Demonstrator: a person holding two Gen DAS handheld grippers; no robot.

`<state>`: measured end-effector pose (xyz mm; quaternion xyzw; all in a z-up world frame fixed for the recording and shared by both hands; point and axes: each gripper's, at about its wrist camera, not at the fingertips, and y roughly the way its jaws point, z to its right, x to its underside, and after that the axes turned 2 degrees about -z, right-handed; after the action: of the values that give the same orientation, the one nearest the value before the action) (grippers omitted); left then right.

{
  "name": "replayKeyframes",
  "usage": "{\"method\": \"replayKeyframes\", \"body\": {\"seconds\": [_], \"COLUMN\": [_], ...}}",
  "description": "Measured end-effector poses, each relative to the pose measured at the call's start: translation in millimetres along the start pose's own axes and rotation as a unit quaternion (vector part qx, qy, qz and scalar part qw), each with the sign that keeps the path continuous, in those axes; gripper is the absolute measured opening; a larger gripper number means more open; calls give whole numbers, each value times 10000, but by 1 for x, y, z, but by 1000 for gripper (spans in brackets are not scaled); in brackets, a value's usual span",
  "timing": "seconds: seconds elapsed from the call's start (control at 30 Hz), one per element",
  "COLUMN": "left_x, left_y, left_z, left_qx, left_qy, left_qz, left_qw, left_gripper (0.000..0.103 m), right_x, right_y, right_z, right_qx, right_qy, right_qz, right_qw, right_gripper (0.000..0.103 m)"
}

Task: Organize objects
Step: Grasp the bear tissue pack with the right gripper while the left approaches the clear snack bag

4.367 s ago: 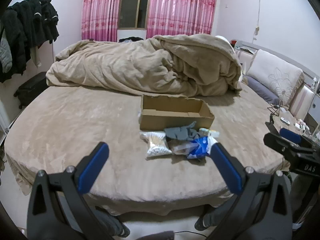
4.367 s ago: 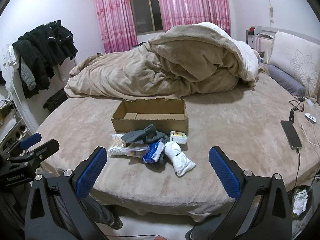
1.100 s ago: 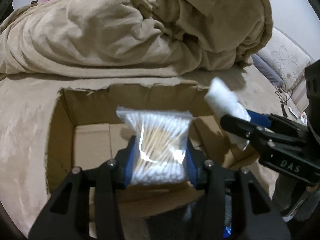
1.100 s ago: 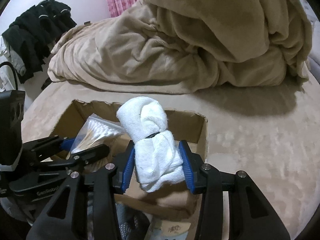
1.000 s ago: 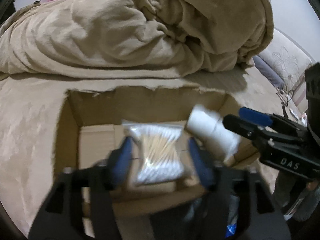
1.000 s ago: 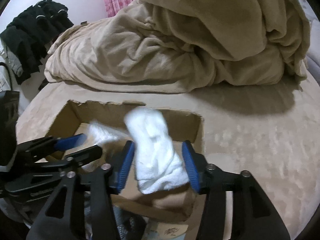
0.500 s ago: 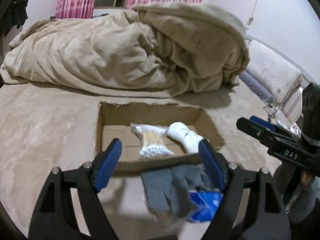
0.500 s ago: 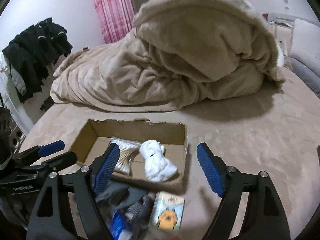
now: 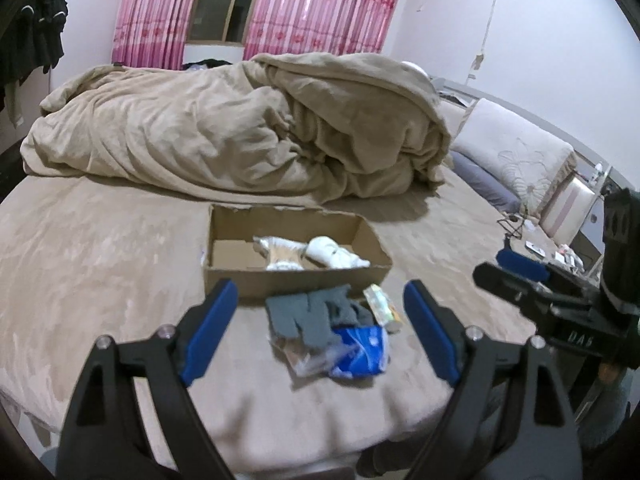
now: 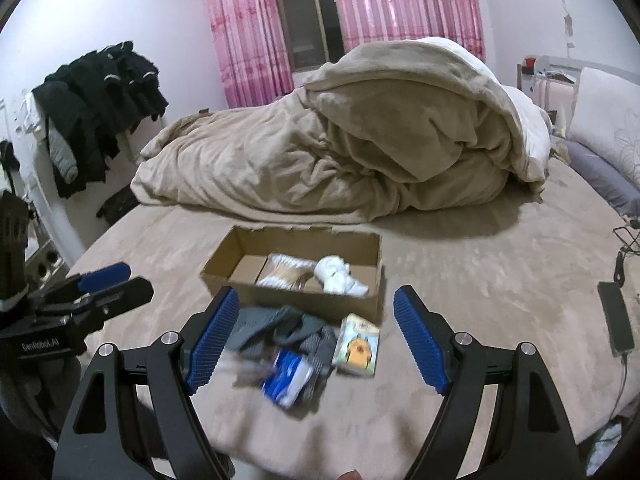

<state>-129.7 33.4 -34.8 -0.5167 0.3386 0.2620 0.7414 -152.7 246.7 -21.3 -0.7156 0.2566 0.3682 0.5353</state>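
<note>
An open cardboard box (image 9: 296,276) (image 10: 304,300) sits on the tan bed. Inside it lie a bag of cotton swabs (image 9: 280,256) (image 10: 284,274) and a white rolled sock (image 9: 334,254) (image 10: 338,274). In front of the box lie grey socks (image 9: 316,314) (image 10: 280,328), a blue packet (image 9: 358,350) (image 10: 288,374) and a small card pack (image 9: 382,306) (image 10: 358,346). My left gripper (image 9: 320,328) is open and empty, above the pile. My right gripper (image 10: 316,340) is open and empty, also over the pile.
A heaped tan duvet (image 9: 240,132) (image 10: 360,144) lies behind the box. Pillows (image 9: 516,164) are at the right. A phone on a cable (image 10: 614,322) lies on the bed's right. Dark clothes (image 10: 96,112) hang at the left. The bed edge is near me.
Both grippers let go of the swab bag and the white sock into the box, opened wide, and pulled back and up. The pile in front of the box has come into view.
</note>
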Motion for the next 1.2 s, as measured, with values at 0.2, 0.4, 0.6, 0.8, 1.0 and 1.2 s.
{"method": "replayKeyframes", "body": {"seconds": [0.2, 0.4, 0.6, 0.8, 1.0, 1.2], "left_x": [26, 53, 79, 87, 79, 72], "left_y": [0, 23, 47, 76, 103, 130], "left_z": [6, 2, -3, -10, -12, -15], "left_qx": [-55, -166, -213, -241, -264, -281], "left_qy": [37, -119, -269, -434, -529, -631], "left_qz": [-172, -575, -948, -1145, -1185, -1257], "left_qw": [9998, 9981, 9949, 9922, 9912, 9897], "left_gripper": [86, 86, 86, 86, 87, 87], "right_x": [30, 51, 70, 78, 76, 66], "right_y": [-5, 0, 12, 33, 58, 86], "right_z": [-4, 8, 21, 29, 36, 47], "right_qx": [-164, -98, -70, -36, 27, 91], "right_qy": [-63, 125, 278, 319, 248, 142], "right_qz": [-202, -400, -603, -803, -875, -969], "right_qw": [9996, 9991, 9978, 9963, 9959, 9951], "right_gripper": [83, 83, 83, 83, 83, 83]}}
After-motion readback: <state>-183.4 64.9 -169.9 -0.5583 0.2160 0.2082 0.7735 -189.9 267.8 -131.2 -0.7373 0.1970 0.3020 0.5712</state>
